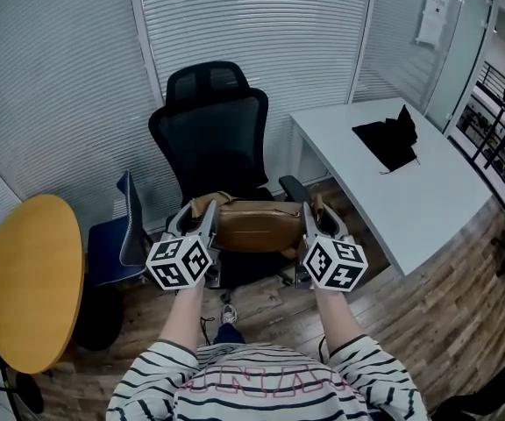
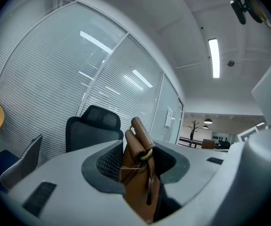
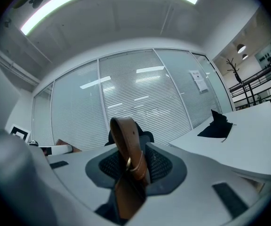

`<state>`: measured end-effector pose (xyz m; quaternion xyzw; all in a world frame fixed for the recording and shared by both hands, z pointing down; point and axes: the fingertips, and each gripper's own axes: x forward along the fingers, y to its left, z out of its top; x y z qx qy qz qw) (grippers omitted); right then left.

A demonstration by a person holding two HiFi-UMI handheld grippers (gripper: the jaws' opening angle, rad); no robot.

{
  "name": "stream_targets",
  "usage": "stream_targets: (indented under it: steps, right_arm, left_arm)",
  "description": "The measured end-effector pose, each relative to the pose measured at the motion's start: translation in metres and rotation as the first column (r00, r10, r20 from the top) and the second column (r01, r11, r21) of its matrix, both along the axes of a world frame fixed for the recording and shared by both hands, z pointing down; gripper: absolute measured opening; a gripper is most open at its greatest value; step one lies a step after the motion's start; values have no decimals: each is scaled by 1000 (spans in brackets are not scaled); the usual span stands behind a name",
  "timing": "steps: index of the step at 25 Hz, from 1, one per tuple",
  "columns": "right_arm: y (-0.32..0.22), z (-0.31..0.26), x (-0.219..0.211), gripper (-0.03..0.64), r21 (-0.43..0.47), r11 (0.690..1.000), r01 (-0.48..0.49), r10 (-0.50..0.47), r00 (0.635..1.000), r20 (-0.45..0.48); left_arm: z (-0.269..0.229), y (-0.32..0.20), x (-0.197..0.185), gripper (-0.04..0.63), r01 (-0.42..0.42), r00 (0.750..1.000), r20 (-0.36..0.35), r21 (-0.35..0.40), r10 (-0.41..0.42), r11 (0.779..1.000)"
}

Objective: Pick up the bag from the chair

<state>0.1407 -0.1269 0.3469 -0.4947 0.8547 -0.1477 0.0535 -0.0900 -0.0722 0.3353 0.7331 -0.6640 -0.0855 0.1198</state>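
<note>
At 12 o'clock from the person, over the black office chair [image 1: 217, 130], the brown bag [image 1: 257, 224] hangs between both grippers. The left gripper [image 1: 202, 216] is clamped on the bag's 9 o'clock end, and the right gripper [image 1: 310, 216] is clamped on its strap loop [image 3: 126, 145] at 3 o'clock. The bag looks clear of the seat, but the steep head view leaves that unsure; a white desk [image 1: 437, 209] sits at 2 o'clock.
</note>
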Motion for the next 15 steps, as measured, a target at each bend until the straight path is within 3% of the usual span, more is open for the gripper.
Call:
stream_targets:
  steps: [15]
  right_arm:
    - [0, 4, -3, 124, -11, 1000, 2, -2, 1000, -15]
  left_arm:
    - [4, 1, -3, 173, 7, 1000, -4, -15, -7, 1000]
